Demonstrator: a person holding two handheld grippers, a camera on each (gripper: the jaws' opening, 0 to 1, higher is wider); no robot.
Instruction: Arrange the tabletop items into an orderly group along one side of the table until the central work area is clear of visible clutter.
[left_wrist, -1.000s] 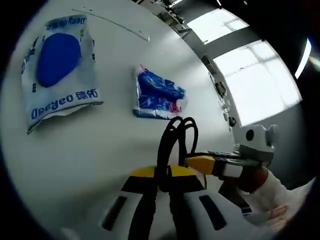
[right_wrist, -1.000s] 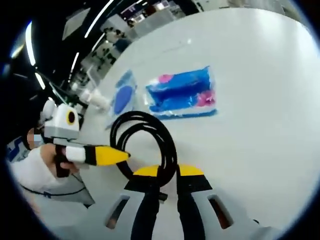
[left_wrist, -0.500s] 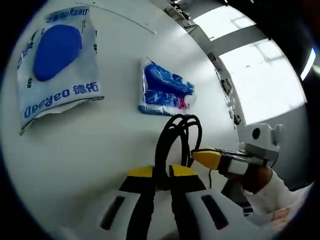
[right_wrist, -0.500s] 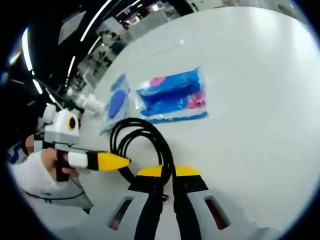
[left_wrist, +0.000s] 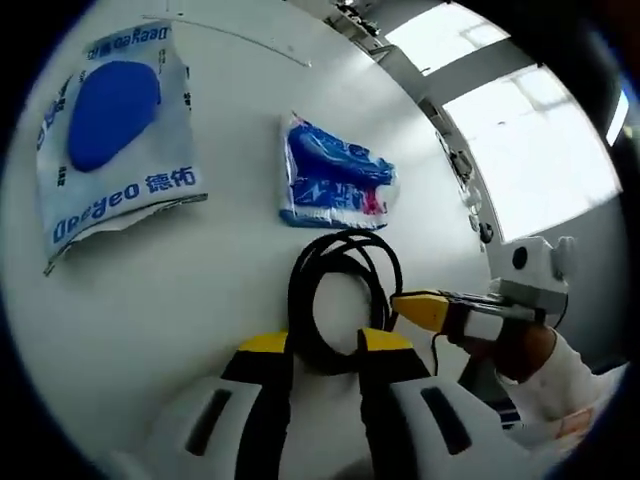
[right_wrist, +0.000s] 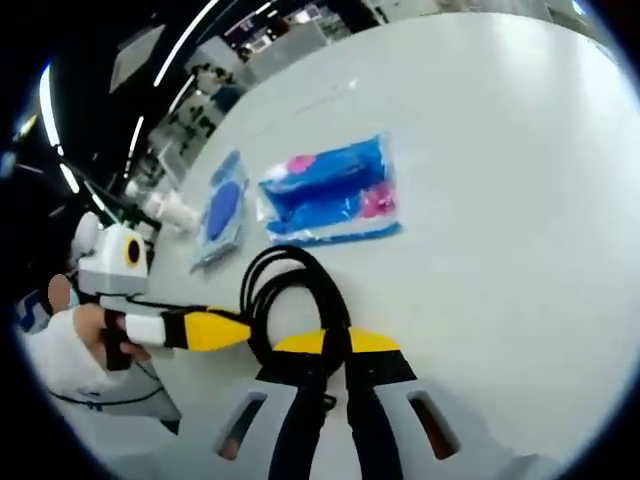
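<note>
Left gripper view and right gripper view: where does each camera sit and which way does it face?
Left gripper view: rides the left gripper, looking along its parted jaws across the table; a hand enters from the right.
Right gripper view: rides the right gripper, jaws pinching the cable; a hand at left.
Shared: cable, blue packet, white pouch.

A black cable (left_wrist: 340, 300) sits on the white table (left_wrist: 200, 290), curled into loops; a small blue and pink packet (left_wrist: 330, 180) lies flat just past it; a bigger white bag (left_wrist: 115, 130) with a round blue spot (and blue letters) lies flat off to one side, well apart from the cable.
</note>
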